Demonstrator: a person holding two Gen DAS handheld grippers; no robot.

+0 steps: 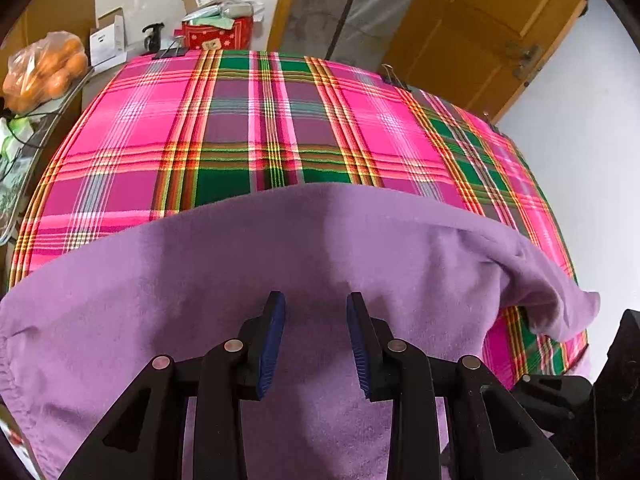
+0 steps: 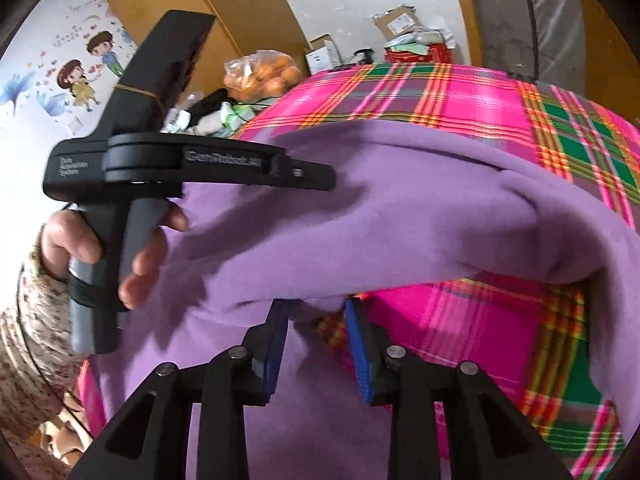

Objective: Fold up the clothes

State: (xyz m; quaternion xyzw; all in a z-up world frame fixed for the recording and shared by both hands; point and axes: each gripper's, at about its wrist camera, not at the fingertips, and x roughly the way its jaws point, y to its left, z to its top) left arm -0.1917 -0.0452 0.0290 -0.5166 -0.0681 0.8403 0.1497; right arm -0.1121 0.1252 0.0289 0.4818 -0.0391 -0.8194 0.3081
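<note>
The purple garment [image 1: 280, 264] lies spread on the pink plaid cloth [image 1: 248, 120], its right side folded over. The left gripper [image 1: 316, 340] hovers above it, jaws apart and empty; the right gripper [image 2: 318, 344] is parted over the fold's edge, gripping nothing.

garment [image 1: 280, 248]: soft, matt purple fleece cloth
tablecloth [image 1: 256, 120]: woven plaid cloth, slight sheen
left gripper [image 1: 316, 320]: matt black plastic, ribbed blue pads, metal pins
door [image 1: 480, 20]: smooth wood
</note>
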